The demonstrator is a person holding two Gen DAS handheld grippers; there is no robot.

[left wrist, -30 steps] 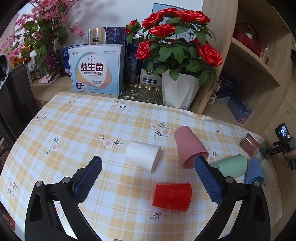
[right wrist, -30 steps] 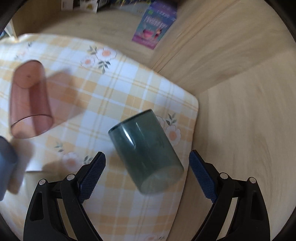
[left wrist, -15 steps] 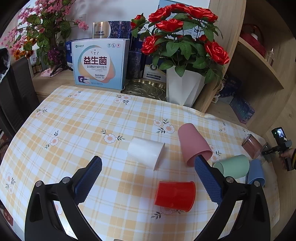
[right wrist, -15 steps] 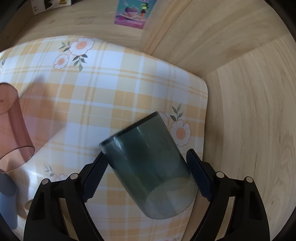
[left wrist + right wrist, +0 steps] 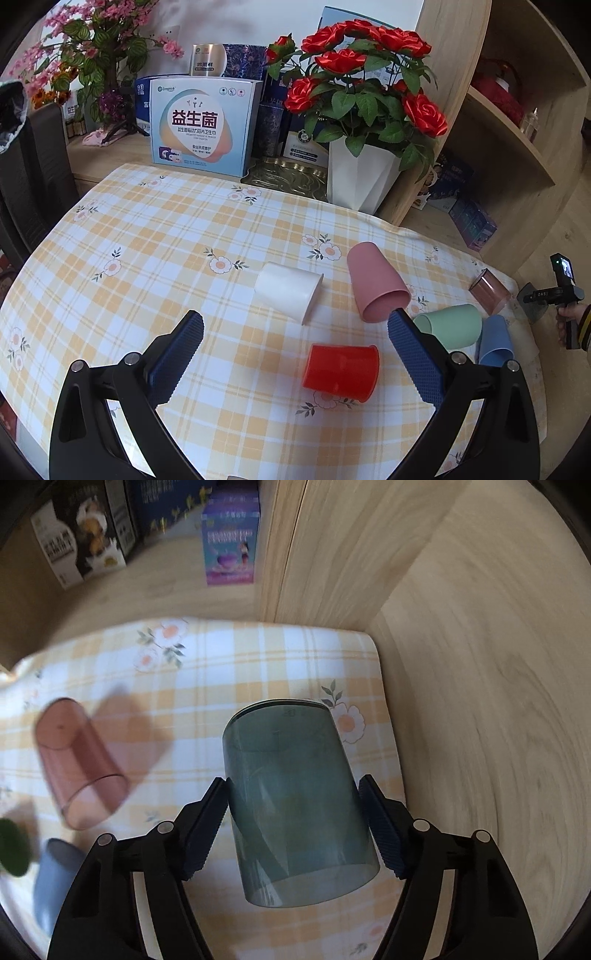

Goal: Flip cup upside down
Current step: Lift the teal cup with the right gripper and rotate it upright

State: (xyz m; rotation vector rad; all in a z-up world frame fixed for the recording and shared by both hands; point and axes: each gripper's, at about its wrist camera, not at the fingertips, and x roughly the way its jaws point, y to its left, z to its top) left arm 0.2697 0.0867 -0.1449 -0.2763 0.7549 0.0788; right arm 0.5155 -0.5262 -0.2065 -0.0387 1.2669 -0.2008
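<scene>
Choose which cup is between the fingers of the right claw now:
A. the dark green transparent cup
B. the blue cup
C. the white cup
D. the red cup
A: in the right wrist view, the right claw has its fingers against both sides of the dark green transparent cup.

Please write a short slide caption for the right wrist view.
Right gripper closes around a dark green translucent cup lying near the tablecloth corner.

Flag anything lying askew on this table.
All the cups lie tipped on their sides: white cup, pink cup, red cup, mint cup. The right gripper brackets the dark translucent cup.
</scene>
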